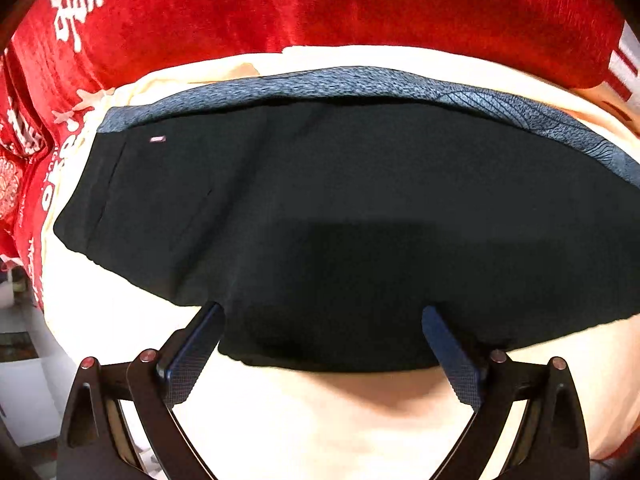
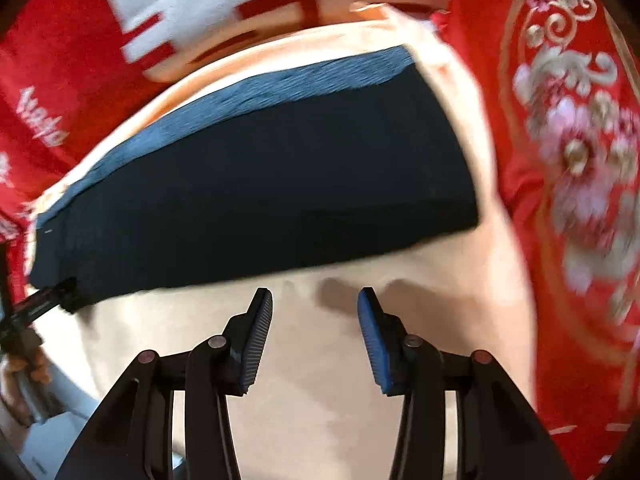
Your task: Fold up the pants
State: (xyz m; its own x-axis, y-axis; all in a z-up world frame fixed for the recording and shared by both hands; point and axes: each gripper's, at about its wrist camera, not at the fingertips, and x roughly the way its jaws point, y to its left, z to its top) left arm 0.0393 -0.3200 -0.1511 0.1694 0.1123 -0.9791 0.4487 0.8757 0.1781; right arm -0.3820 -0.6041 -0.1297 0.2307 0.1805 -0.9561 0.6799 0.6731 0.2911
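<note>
Already, in the left wrist view, we see the pants (image 1: 340,208) lying as a compact dark slab on a cream sheet (image 1: 312,412), with a red blanket (image 1: 240,20) carrying white lettering beyond it. We judge the folding well advanced: the shape is a tidy band, layered, with a blue-grey textured strip (image 1: 360,84) along the far edge and a small pale tag (image 1: 157,139) near the left corner. The cloth is matte and nearly black, soft enough to sag in a rounded lobe at the near edge. The left claw (image 1: 324,316) is spread wide, its blue ribbed pads at either side of that near lobe; the tips meet the cloth's edge, but we cannot tell whether they press on it or slip beneath. It pinches nothing.

Next, in the right wrist view, which is motion-blurred, we see the same pants (image 2: 256,184) as a long dark rectangle with a square right end and the blue strip (image 2: 256,96) along the far side. The right claw (image 2: 316,300) is released, fingers parted, over bare cream sheet (image 2: 312,420) just short of the near edge and clear of the cloth. At the left corner the other gripper reaches the pants. A red embroidered cushion (image 2: 568,152) with floral stitching lies to the right. We judge that at most a last fold or smoothing is left.
</note>
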